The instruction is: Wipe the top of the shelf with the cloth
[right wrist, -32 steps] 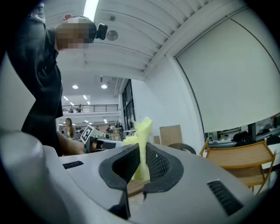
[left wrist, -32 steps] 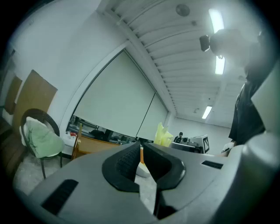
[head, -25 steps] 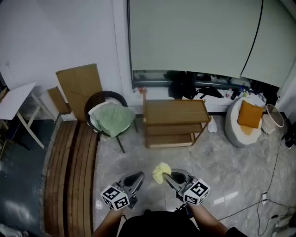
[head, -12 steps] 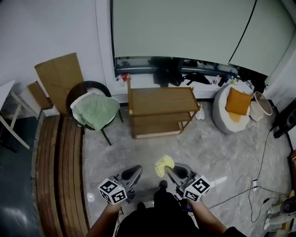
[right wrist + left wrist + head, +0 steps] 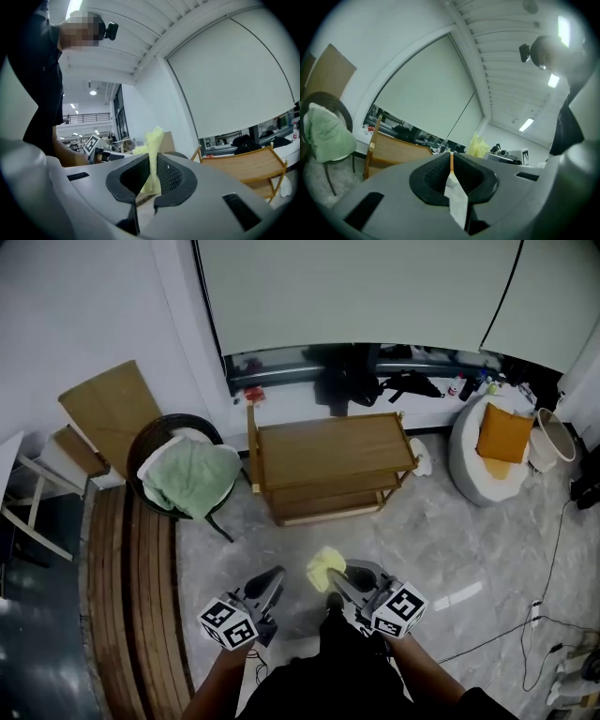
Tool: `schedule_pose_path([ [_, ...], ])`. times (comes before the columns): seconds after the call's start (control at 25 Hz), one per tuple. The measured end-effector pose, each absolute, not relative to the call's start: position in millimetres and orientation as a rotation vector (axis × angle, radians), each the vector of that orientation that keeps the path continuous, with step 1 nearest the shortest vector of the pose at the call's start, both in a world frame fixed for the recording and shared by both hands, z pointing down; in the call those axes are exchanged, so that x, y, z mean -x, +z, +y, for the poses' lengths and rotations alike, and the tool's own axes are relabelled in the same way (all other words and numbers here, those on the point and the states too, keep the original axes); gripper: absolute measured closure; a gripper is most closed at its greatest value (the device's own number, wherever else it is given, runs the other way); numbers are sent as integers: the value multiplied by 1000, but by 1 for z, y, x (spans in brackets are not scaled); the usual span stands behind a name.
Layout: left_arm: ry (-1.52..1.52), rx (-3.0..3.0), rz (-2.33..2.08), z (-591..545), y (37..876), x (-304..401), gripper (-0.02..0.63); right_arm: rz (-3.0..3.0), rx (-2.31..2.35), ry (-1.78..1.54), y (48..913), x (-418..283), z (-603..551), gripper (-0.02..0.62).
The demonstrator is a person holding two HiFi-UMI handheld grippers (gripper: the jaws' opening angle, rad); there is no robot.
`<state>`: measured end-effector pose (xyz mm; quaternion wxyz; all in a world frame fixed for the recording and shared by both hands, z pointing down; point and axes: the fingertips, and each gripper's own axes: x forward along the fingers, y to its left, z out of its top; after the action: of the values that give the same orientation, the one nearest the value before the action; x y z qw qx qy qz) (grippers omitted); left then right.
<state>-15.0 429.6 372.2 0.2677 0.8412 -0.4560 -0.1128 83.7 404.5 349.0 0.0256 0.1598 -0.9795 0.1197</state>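
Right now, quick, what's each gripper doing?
Left gripper: closed, holding nothing.
Right gripper: closed on the yellow cloth.

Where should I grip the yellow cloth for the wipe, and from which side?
Grip its bunched lower end from below, as the right gripper has it. The cloth stands past the jaw tips as a tuft, so that free end, not the gripper, would likely meet the shelf top.
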Motion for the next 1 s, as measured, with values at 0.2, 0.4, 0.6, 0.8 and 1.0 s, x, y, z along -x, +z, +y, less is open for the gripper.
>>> schedule_pose_path([
  [0.2,-315,-2189,-1284,351,374,15,594,-3054,-393,362,341,-84,320,549],
  [0.4,-293,-2141,-1341,279,367,18,594,-3098,-321,388,331,-80,247,549],
  [0.6,-294,-2123,-1435,226,357,43,594,-3068,-289,409,343,-55,185,549],
  [0.8,-261,-2094,-1486,186,371,83,594,-3046,-291,444,363,-13,136,549],
  [1.0,-234,-2023,-1482,137,400,138,594,-2989,-332,518,386,42,83,549],
])
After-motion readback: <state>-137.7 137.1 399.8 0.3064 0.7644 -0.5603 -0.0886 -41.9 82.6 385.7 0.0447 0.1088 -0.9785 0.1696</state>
